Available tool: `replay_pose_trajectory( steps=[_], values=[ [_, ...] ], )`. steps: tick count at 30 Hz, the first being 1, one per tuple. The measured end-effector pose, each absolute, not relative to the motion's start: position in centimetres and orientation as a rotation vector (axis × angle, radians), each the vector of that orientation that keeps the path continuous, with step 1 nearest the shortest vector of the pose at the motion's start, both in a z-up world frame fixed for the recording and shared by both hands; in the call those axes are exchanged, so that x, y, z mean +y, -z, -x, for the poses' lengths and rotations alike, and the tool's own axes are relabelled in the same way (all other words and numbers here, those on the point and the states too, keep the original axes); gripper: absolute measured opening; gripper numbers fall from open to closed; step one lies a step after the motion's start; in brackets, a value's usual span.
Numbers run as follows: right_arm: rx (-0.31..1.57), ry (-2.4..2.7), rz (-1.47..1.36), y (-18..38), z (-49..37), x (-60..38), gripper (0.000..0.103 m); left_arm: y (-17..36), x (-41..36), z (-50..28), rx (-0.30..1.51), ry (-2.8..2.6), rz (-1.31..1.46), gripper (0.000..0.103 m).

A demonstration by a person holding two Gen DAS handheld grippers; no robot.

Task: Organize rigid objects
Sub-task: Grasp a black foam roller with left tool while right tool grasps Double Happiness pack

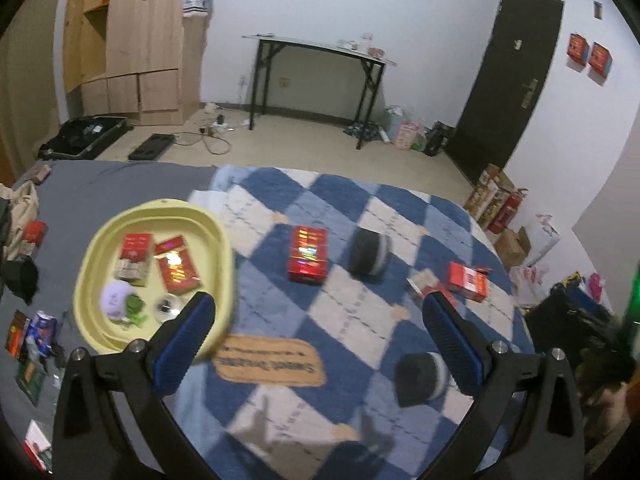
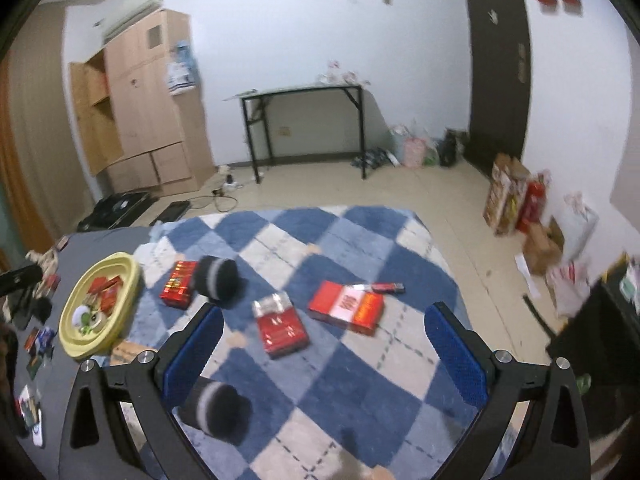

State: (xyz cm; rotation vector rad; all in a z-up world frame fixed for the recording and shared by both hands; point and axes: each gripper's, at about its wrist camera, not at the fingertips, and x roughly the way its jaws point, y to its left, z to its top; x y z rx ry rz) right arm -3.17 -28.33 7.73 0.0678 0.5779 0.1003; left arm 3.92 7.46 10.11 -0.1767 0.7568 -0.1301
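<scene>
My left gripper (image 1: 318,318) is open and empty above the blue-and-white checkered blanket (image 1: 360,320). A yellow basin (image 1: 92,280) at its left holds two red boxes (image 1: 176,264), a white round item and small green bits. A red box (image 1: 308,254) and a dark sock roll (image 1: 370,256) lie ahead; another sock roll (image 1: 420,378) sits by the right finger. My right gripper (image 2: 324,328) is open and empty over the blanket (image 2: 360,380), above a red pack (image 2: 282,330) and a red box (image 2: 346,308). The basin (image 2: 128,292) is far left.
Another red box (image 1: 468,280) lies right on the blanket. A sock roll (image 2: 218,410) sits near my right gripper's left finger, another (image 2: 216,280) beside a red box (image 2: 178,284). A lighter (image 2: 386,288) lies beyond. Loose items litter the grey sheet (image 1: 32,340).
</scene>
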Motion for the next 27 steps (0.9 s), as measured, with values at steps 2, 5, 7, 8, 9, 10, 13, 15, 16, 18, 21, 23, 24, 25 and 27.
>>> replay_pose_trajectory(
  steps=[2,5,7,8,9,10,13,15,16,18,21,23,24,25,27],
  values=[
    [0.602,-0.076,-0.097,-6.7,2.6,-28.6,0.103,-9.4,5.0,-3.7,0.771,0.149,0.153,0.103],
    [0.654,-0.071,-0.174,-5.3,0.1,-29.4,0.103,-7.9,0.4,-3.1,0.791,0.203,0.098,0.103],
    [0.682,-0.047,-0.199,-4.4,-1.6,-30.0,0.103,-6.5,-1.9,-2.7,0.804,0.229,0.076,0.103],
    [0.699,-0.042,-0.206,-3.8,-2.7,-30.0,0.103,-5.5,-3.4,-2.6,0.818,0.242,0.054,0.103],
    [0.727,-0.04,-0.213,-3.1,-4.0,-30.0,0.103,-4.7,-4.4,-2.7,0.831,0.246,0.03,0.103],
    [0.746,-0.041,-0.222,-2.7,-5.0,-30.1,0.103,-3.9,-5.3,-2.8,0.843,0.252,0.013,0.103],
    [0.794,-0.03,-0.268,-1.2,-8.5,-30.5,0.103,-1.2,-7.8,-3.6,0.894,0.284,-0.016,0.103],
    [0.812,-0.023,-0.308,-0.2,-11.1,-30.8,0.103,0.0,-8.6,-4.2,0.914,0.283,-0.037,0.103],
    [0.822,-0.017,-0.315,0.1,-12.0,-30.8,0.103,0.6,-8.9,-4.5,0.922,0.282,-0.043,0.103],
    [0.839,-0.017,-0.316,0.9,-14.1,-30.7,0.103,2.1,-9.6,-5.2,0.95,0.287,-0.057,0.103],
    [0.871,-0.011,-0.31,2.0,-16.3,-30.3,0.103,3.9,-10.0,-5.9,0.983,0.293,-0.086,0.103],
    [0.904,-0.012,-0.3,3.3,-17.8,-29.8,0.103,5.1,-10.1,-6.3,1.007,0.32,-0.091,0.103],
    [0.92,-0.008,-0.286,4.2,-18.5,-29.6,0.103,5.6,-10.1,-6.6,1.013,0.334,-0.094,0.103],
    [0.928,-0.005,-0.278,4.7,-19.0,-29.5,0.103,6.2,-10.1,-6.8,1.018,0.337,-0.103,0.103],
    [0.933,0.011,-0.256,5.3,-19.9,-29.5,0.103,7.0,-9.7,-7.4,1.036,0.337,-0.094,0.103]
  ],
)
